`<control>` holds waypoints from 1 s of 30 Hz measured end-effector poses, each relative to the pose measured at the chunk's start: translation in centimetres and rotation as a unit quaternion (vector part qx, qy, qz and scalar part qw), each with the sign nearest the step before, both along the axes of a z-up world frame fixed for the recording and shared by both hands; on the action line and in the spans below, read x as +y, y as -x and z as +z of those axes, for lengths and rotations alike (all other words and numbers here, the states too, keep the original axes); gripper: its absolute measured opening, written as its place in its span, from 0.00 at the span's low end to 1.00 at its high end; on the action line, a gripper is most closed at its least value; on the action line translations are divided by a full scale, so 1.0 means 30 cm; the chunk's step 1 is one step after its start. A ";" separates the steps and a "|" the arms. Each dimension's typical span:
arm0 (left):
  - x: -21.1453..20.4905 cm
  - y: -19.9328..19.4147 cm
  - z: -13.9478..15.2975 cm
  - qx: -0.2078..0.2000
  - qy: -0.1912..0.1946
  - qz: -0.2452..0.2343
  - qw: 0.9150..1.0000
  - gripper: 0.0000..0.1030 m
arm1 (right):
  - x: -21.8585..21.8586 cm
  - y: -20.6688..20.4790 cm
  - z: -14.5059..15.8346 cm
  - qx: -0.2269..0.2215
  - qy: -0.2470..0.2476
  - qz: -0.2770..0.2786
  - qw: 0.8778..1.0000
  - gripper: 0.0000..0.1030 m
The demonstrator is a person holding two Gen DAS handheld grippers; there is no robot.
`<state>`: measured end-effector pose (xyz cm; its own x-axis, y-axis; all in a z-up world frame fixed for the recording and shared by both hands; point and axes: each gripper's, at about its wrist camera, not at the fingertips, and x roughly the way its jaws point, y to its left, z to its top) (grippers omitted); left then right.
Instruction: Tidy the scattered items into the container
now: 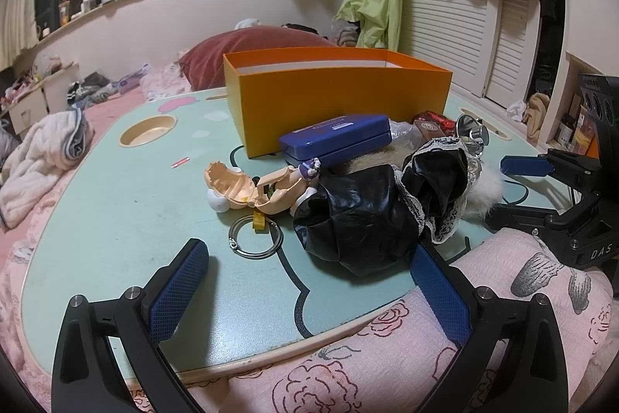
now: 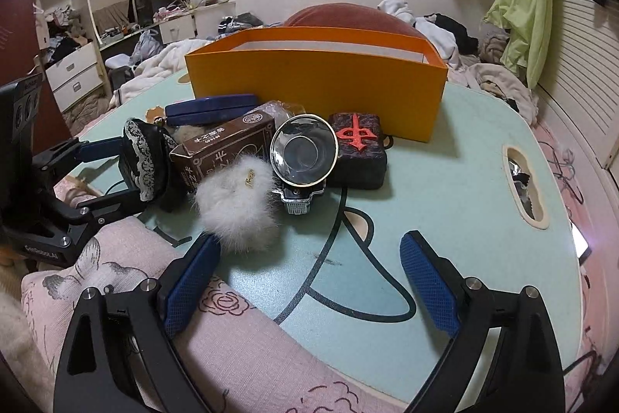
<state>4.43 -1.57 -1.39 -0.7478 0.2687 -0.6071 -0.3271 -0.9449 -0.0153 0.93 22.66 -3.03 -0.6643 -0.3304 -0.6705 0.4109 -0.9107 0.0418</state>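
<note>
I am at the picking stage — my right gripper (image 2: 309,281) hangs with jaws spread wide and empty over the near edge of the table (image 2: 456,188), and my left gripper (image 1: 309,285) is equally wide and empty. The white fur pompom (image 2: 236,208) lies just ahead of my right-hand fingers, seemingly brushing one. Next I must close on it and carry it over the heap into the orange box (image 2: 317,84) — nothing visibly inside yet.

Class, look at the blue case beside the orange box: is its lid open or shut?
Shut. The blue case lies flat, its lid closed down along the seam.
</note>
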 end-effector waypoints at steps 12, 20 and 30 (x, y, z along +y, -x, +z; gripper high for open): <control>0.003 -0.009 0.004 0.003 -0.013 0.000 1.000 1.00 | 0.005 0.003 0.005 0.000 0.001 0.001 1.000 0.92; 0.026 -0.106 0.086 0.074 -0.050 -0.064 0.994 1.00 | 0.000 -0.014 0.000 0.000 0.002 0.000 1.000 0.92; 0.138 0.009 0.067 0.007 -0.012 -0.050 0.999 0.70 | 0.003 -0.013 0.002 0.000 0.003 0.001 1.000 0.92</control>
